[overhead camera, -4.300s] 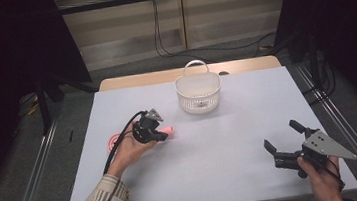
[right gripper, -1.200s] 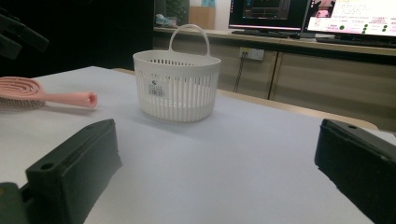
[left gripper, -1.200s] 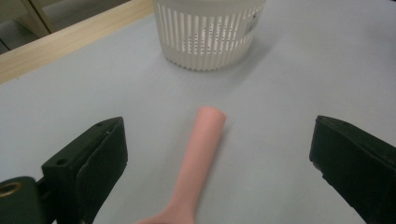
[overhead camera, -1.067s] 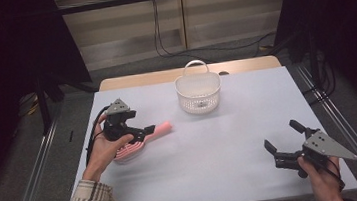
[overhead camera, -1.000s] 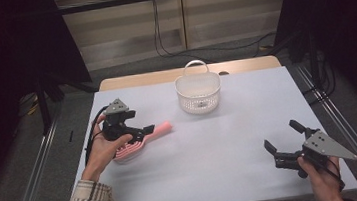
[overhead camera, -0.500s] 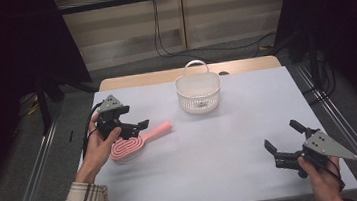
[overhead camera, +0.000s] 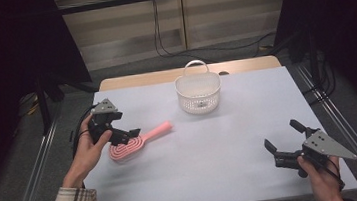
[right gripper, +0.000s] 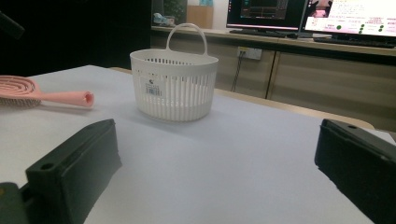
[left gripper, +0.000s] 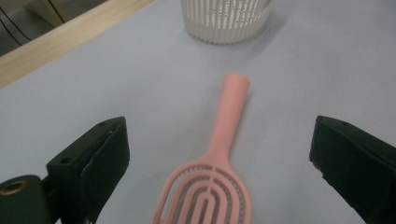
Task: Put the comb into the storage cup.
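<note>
We see the white table (overhead camera: 221,141) evenly lit from above, with dark surroundings. The basket (right gripper: 173,84) throws a soft shadow on its near side. The near jaws look blurred in both gripper views.

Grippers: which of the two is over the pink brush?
The left gripper. Its open jaws sit above the head of the pink hairbrush, which lies flat on the table. The right gripper, also open, is at the near right edge, apart from it.

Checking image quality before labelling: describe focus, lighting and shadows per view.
High view: table evenly lit, surroundings dark. Left gripper view: fingers soft, pink brush fairly sharp. Right gripper view: white basket sharp, soft shadow beside it, bright monitors behind.
</note>
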Tool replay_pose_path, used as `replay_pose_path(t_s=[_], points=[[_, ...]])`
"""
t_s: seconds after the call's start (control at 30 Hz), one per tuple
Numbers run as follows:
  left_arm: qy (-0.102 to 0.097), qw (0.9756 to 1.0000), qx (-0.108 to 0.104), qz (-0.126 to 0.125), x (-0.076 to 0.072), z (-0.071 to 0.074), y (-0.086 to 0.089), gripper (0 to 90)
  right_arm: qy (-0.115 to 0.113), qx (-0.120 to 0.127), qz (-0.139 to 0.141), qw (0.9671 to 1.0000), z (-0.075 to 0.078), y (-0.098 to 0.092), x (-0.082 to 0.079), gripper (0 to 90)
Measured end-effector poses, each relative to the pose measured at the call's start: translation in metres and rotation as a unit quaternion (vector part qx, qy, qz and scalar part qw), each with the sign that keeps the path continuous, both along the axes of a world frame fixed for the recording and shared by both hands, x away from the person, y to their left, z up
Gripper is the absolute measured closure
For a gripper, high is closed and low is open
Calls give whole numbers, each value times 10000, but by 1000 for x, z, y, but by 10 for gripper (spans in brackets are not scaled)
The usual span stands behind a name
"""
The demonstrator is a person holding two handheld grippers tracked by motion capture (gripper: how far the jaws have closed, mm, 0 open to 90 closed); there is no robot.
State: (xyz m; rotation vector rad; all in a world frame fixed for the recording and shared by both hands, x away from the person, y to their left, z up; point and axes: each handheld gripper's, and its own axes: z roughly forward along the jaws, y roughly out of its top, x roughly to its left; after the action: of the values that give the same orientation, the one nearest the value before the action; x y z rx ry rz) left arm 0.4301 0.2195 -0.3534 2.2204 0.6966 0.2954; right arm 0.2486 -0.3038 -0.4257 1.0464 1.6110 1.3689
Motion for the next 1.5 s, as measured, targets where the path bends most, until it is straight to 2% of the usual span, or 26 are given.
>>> replay_pose_path(t_s=[0.03, 0.13, 0.23, 0.37, 0.4, 0.6, 0.67, 0.73, 0.9, 1.07, 1.3, 1.33, 1.43, 1.47, 1.5], points=[[-30, 10000, -15, -19, 0, -2, 3, 50, 0, -1, 0, 10000, 0, 0, 0, 0], [44, 9999, -99, -52, 2, -5, 9, 45, 1, 9, -6, 10000, 0, 0, 0, 0], [161, 9998, -38, -148, 5, -7, 14, 44, 8, 1, -20, 10000, 0, -1, 0, 0], [213, 9993, -126, -286, 5, -11, 21, 55, 21, -11, -25, 10000, 0, -1, 0, 0], [224, 9994, -115, -249, 5, -11, 23, 54, 13, -12, -32, 10000, 0, -1, 0, 0], [306, 9990, 185, -282, 6, -16, 26, 46, 2, -8, -51, 10000, 0, -1, 0, 0], [393, 9985, 172, -348, 7, -18, 26, 56, 9, 24, -69, 10000, 0, -1, 1, 0], [423, 9979, 302, -384, 9, -20, 25, 51, -3, 19, -68, 10000, 0, -2, 1, 0], [732, 9949, 519, -462, 15, -28, 26, 42, 14, 9, -58, 10000, 0, -1, 1, 0], [860, 9933, 659, -397, 19, -35, 22, 46, 21, 17, -55, 10000, 0, -1, 1, 0], [911, 9910, 837, -518, 19, -42, 16, 65, 14, -28, -16, 10000, 0, 0, 0, 0], [909, 9901, 886, -595, 19, -42, 15, 64, 10, -11, -9, 10000, 0, 0, 0, 0], [822, 9893, 999, -672, 19, -42, 12, 96, 12, -21, -15, 10000, 0, 0, 0, 0], [845, 9899, 948, -627, 19, -43, 11, 108, 11, -6, -8, 10000, 0, 0, 0, 0], [859, 9885, 1046, -674, 20, -44, 11, 100, 9, -6, -13, 10000, 0, 0, 0, 0]])
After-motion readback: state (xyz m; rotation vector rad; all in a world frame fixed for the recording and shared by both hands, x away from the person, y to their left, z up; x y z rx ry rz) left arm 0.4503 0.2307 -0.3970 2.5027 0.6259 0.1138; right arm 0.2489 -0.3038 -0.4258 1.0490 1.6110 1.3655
